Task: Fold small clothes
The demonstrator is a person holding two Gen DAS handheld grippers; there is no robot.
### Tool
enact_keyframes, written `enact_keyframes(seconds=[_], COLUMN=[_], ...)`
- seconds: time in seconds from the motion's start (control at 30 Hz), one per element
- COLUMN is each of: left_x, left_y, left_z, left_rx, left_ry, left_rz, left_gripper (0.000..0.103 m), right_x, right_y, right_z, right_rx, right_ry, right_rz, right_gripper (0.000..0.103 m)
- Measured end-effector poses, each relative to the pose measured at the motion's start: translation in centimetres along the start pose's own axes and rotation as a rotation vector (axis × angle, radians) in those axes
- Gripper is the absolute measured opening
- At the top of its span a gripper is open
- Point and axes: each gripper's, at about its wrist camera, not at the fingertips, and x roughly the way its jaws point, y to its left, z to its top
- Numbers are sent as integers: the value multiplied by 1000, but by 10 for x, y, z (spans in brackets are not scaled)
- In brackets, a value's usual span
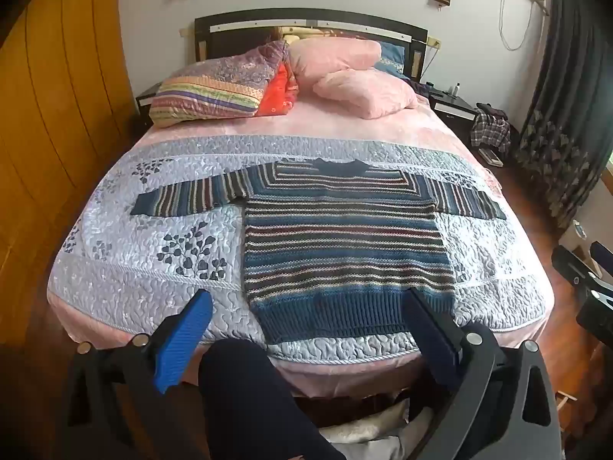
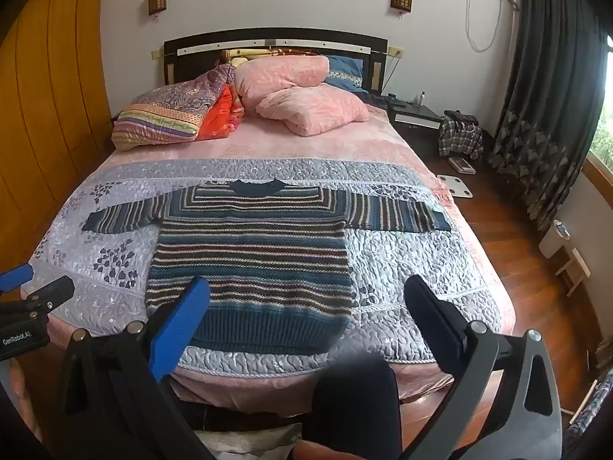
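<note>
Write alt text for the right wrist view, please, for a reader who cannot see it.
A striped knitted sweater lies flat on a quilted bedspread, sleeves spread out to both sides and hem toward the camera. The open right tongs hover in the foreground above the foot of the bed, holding nothing. Pink pillows lean at the dark headboard.

The sweater (image 1: pixel 337 237) lies flat on the quilt (image 1: pixel 153 268), which covers the near part of the bed (image 2: pixel 402 153), hem toward the near edge, collar toward the far end, sleeves spread left and right. Pillows (image 1: pixel 345 76) are stacked at the far end against the headboard (image 1: pixel 310 27). A nightstand (image 2: pixel 415 115) stands right of the headboard, a wardrobe (image 1: pixel 49 115) left of the bed. Both grippers, left (image 1: pixel 310 329) and right (image 2: pixel 306 329), hang over the near edge, jaws apart, right beside left.
</note>
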Motion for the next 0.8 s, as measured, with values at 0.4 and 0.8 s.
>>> enact_keyframes(seconds=[0.4,0.8], left_x=[-1,-7], left_y=[2,2], left_z=[-2,3], left_rx=[2,-2], left_ry=[-2,-15], left_rz=[5,20], left_gripper=[99,99], right_x=[0,0], right_y=[-1,-1], right_z=[1,1], right_rx=[1,1], right_ry=[7,7], right_rz=[-1,-1], right_gripper=[101,101])
